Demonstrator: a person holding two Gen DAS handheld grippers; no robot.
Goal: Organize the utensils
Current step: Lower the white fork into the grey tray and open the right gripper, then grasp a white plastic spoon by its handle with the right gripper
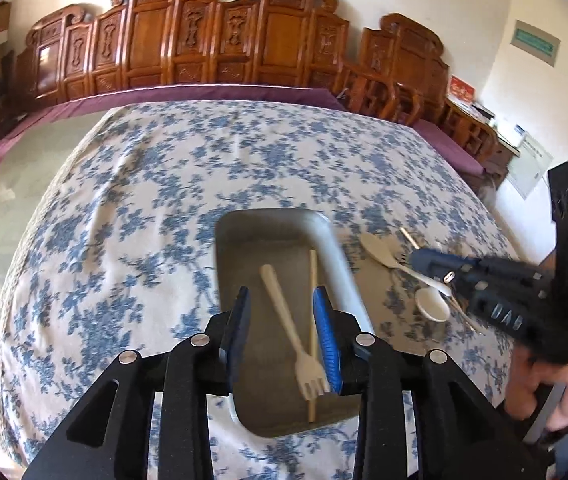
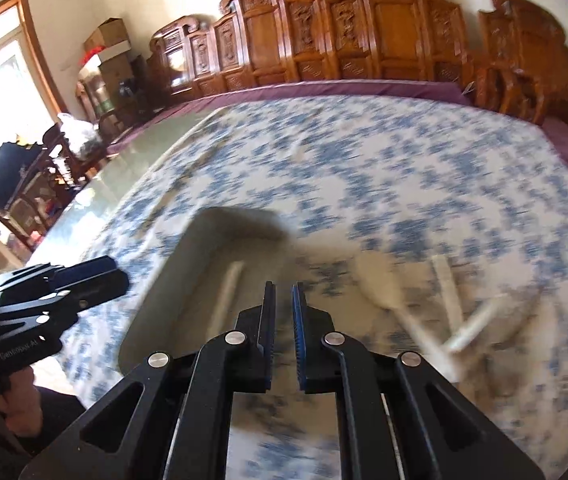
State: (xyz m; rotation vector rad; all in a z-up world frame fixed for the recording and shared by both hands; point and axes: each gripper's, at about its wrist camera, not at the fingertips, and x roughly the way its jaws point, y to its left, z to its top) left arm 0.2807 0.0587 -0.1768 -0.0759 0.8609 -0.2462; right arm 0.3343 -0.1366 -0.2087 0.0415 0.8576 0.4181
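A grey rectangular tray (image 1: 240, 236) lies on the floral tablecloth; it holds a cream fork (image 1: 293, 330) and a single chopstick (image 1: 313, 332). My left gripper (image 1: 284, 332) is open and empty just above the tray's near half. To the tray's right lie a cream spoon (image 1: 377, 252), a white spoon (image 1: 431, 304) and a chopstick (image 1: 409, 237). My right gripper (image 1: 415, 260) hovers over these. In the blurred right wrist view its fingers are narrowly apart with nothing between them (image 2: 284, 320), above the tray's right rim (image 2: 188, 256); the loose utensils (image 2: 379, 280) lie to its right.
The blue-and-white floral cloth (image 1: 164, 184) covers a large table with a purple edge (image 1: 204, 92). Carved wooden chairs (image 1: 224, 40) line the far side. A person's hand (image 1: 563, 400) holds the right gripper at the table's right edge.
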